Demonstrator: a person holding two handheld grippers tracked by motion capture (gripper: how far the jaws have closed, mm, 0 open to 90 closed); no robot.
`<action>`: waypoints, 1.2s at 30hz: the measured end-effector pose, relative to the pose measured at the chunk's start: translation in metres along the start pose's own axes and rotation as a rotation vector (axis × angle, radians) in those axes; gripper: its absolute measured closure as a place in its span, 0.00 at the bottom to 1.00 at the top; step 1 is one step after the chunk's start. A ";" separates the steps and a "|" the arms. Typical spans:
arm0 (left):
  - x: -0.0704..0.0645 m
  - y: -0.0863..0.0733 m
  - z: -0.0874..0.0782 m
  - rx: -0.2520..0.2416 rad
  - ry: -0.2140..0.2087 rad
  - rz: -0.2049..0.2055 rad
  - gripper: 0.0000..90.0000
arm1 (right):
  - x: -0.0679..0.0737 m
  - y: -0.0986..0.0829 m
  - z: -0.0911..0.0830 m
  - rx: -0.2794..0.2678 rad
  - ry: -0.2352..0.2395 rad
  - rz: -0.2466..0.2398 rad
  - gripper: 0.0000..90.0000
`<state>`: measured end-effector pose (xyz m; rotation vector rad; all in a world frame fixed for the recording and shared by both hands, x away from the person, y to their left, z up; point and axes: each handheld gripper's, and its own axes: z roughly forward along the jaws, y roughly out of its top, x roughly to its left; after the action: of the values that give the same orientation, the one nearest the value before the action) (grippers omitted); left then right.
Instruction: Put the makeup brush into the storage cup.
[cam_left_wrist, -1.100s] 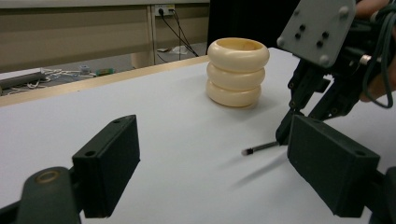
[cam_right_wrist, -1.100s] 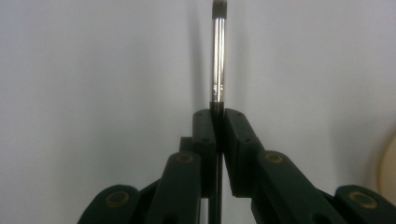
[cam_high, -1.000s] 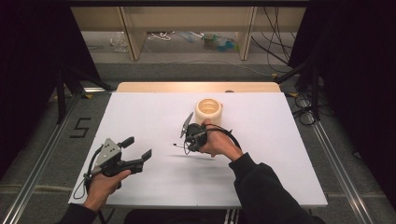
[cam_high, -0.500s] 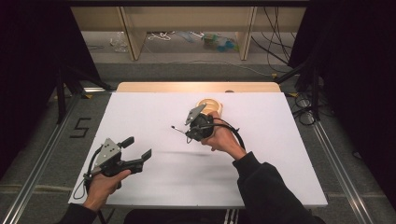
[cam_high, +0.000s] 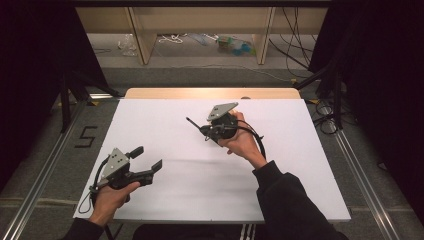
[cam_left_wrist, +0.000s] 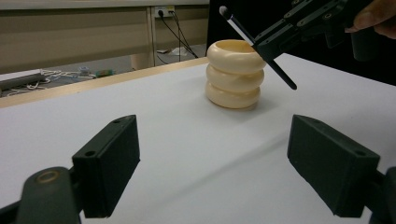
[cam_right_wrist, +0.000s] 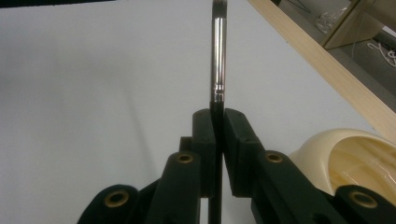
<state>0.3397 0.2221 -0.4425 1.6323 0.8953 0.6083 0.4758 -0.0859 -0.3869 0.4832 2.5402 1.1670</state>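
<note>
My right gripper (cam_high: 205, 131) is shut on a thin black brush (cam_right_wrist: 218, 56) with a silver ferrule, held in the air above the white table (cam_high: 300, 165). In the left gripper view, the brush (cam_left_wrist: 242, 29) slants across the right gripper (cam_left_wrist: 280, 37), just in front of a cream ribbed pot (cam_left_wrist: 232, 74). That pot (cam_right_wrist: 345, 154) lies close at the lower right of the right gripper (cam_right_wrist: 217, 123). My left gripper (cam_high: 146, 158) rests low at the table's near left, open and empty, with its jaws (cam_left_wrist: 219, 158) wide apart and facing the pot.
A wooden strip (cam_high: 210, 93) runs along the table's far edge. Beyond it stand shelf legs (cam_high: 142, 42) with cables and clutter on the floor. Metal rails (cam_high: 360, 170) flank the table.
My right gripper has carried the brush up and away from me, over to the pot, and now covers it in the high view. The left gripper has stayed put.
</note>
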 end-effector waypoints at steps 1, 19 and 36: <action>0.000 0.000 0.000 0.000 0.000 0.000 0.19 | -0.001 0.000 -0.001 -0.010 -0.005 0.003 0.94; -0.001 0.000 0.001 -0.001 -0.001 0.001 0.19 | -0.018 -0.003 -0.018 -0.135 -0.027 0.069 0.94; 0.000 0.000 0.001 0.000 -0.001 0.002 0.19 | -0.029 -0.001 -0.034 -0.206 -0.057 0.096 0.94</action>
<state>0.3399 0.2214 -0.4425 1.6342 0.8928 0.6086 0.4877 -0.1214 -0.3632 0.5835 2.3389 1.4100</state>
